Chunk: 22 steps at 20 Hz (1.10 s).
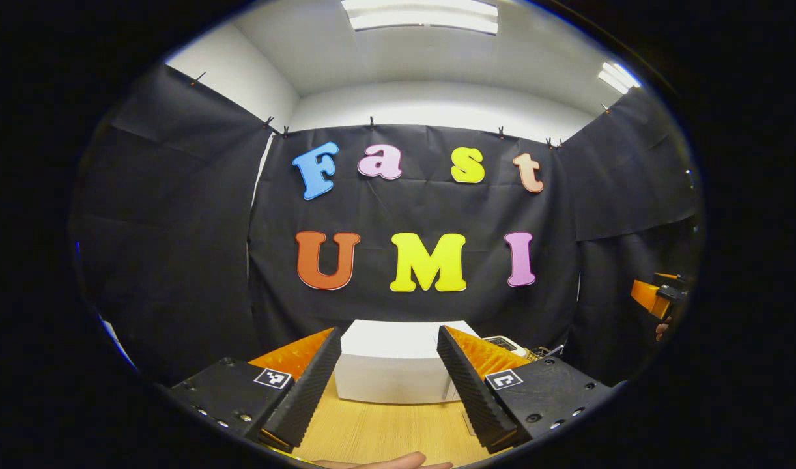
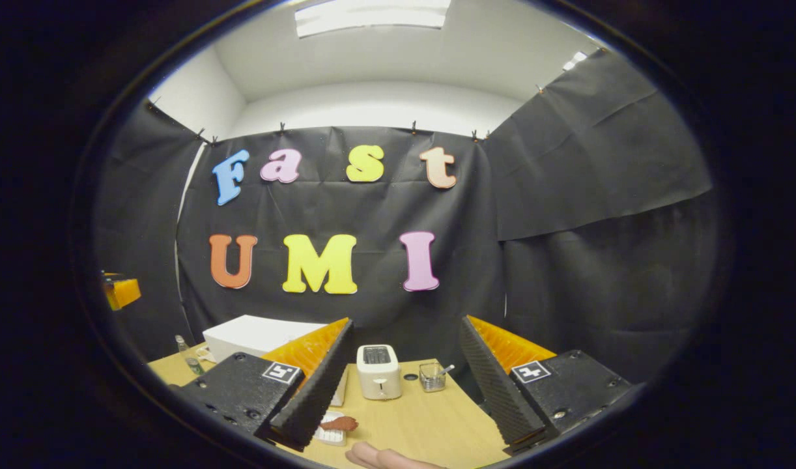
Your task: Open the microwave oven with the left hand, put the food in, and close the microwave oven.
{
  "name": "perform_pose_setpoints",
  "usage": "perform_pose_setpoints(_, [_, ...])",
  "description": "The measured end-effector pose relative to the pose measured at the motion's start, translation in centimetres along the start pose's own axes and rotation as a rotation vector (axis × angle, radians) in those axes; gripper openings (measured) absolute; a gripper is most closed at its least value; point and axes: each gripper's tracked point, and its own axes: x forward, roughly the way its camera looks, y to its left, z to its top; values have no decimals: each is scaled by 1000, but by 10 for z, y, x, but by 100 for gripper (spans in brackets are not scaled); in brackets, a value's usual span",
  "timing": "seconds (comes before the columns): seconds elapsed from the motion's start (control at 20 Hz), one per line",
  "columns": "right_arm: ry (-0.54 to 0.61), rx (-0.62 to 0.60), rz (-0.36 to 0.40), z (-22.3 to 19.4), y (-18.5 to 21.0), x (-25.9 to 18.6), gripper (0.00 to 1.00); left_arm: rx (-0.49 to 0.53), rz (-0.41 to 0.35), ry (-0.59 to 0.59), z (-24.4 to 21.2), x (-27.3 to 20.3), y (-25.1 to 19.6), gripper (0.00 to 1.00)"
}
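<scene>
The white microwave oven [image 1: 398, 365] stands on the wooden table [image 1: 385, 433], straight ahead between the fingers of my left gripper [image 1: 388, 384], which is open and empty above the table. Its door looks shut. In the right gripper view the microwave oven [image 2: 255, 335] is at the left, partly behind my left finger. My right gripper [image 2: 404, 384] is open and holds nothing. Below it, brown food [image 2: 339, 424] lies on a small white tray [image 2: 329, 435] on the table. The other gripper's orange part [image 1: 655, 296] shows at the far right of the left gripper view.
A white toaster [image 2: 379, 371] and a small clear holder [image 2: 430, 376] stand near the table's back edge. A small bottle [image 2: 184, 348] stands left of the microwave oven. A hand [image 2: 385, 457] shows at the bottom edge. Black cloth walls close in the table.
</scene>
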Motion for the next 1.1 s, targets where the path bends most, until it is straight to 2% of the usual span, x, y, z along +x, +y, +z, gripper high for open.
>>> perform_pose_setpoints(0.05, [-9, -7, -1, 1, -1, -1, 94, 4, -5, -7, 1, 1, -2, 92])
perform_pose_setpoints(0.15, [-23, -13, 0, 4, -2, -3, 94, 8, 2, -15, -4, 7, -4, 92])
perform_pose_setpoints(0.3, [-42, -16, 5, 7, -2, -5, 94, -10, -67, 5, -20, 23, -31, 92])
perform_pose_setpoints(0.35, [-43, -19, 9, 6, -1, -4, 100, -3, -83, 18, -27, 31, -36, 92])
perform_pose_setpoints(0.5, [-58, -22, 9, 8, -3, -1, 100, 31, -87, 64, -54, 55, -46, 92])
perform_pose_setpoints(0.55, [-66, -29, 3, 8, -5, 0, 94, 39, -90, 75, -63, 65, -51, 92])
perform_pose_setpoints(0.6, [-77, -37, -7, 8, -7, 3, 100, 46, -89, 82, -71, 75, -55, 92])
perform_pose_setpoints(0.75, [-90, -53, -17, 5, -9, 7, 100, 39, -120, 93, -99, 104, -70, 93])
perform_pose_setpoints(0.9, [-110, -45, 24, 2, -2, 9, 100, 31, -145, 97, -126, 131, -80, 93])
perform_pose_setpoints(0.95, [-108, -51, 21, -2, -5, 12, 94, 18, -142, 107, -138, 141, -81, 93])
perform_pose_setpoints(1.05, [-103, -59, 24, -10, -5, 19, 94, -7, -137, 138, -164, 159, -88, 93])
perform_pose_setpoints(1.1, [-99, -63, 20, -14, -6, 22, 100, -8, -143, 164, -179, 165, -94, 93])
